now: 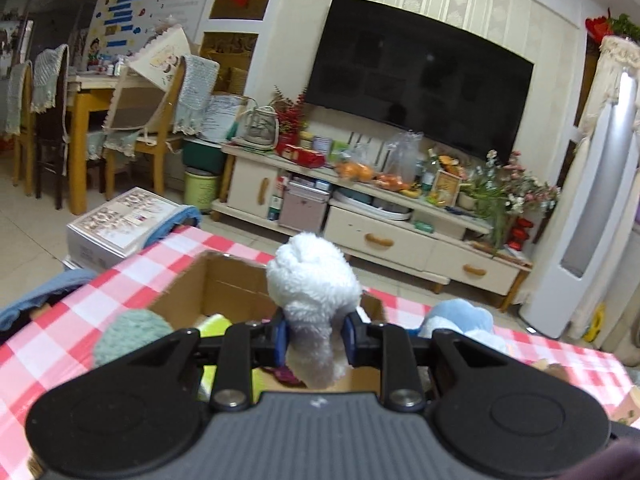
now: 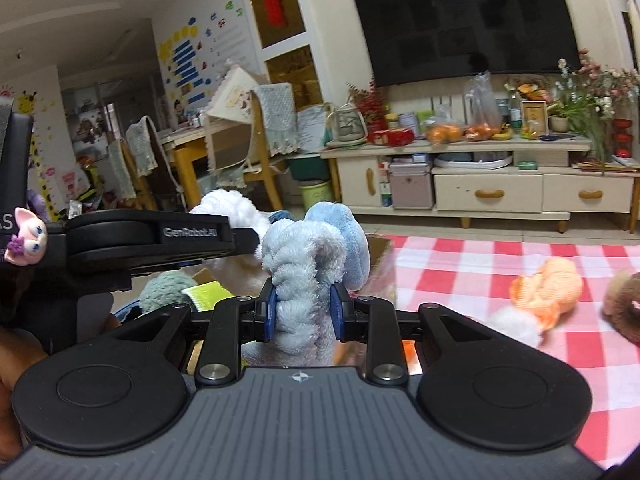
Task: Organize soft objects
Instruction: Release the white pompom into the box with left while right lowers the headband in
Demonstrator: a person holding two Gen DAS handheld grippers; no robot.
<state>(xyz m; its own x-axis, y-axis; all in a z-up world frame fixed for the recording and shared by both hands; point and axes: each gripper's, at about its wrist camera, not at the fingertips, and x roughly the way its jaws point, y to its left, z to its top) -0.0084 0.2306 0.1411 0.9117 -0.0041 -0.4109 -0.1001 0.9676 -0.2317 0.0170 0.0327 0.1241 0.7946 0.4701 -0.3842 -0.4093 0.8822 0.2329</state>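
Two toys held | my left gripper (image 1: 315, 338) pinches white plush (image 1: 310, 280) above cardboard box (image 1: 224, 280) | my right gripper (image 2: 303, 316) clamps grey-blue plush (image 2: 304, 264) beside box | orange plush (image 2: 548, 290) on checkered tablecloth (image 2: 460, 264)

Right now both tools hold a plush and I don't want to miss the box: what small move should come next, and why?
Probably lower the left tool a little and open it. It grips the white plush right above the open cardboard box, which already holds soft things, so a short drop should land inside. The right tool can wait with the blue plush.
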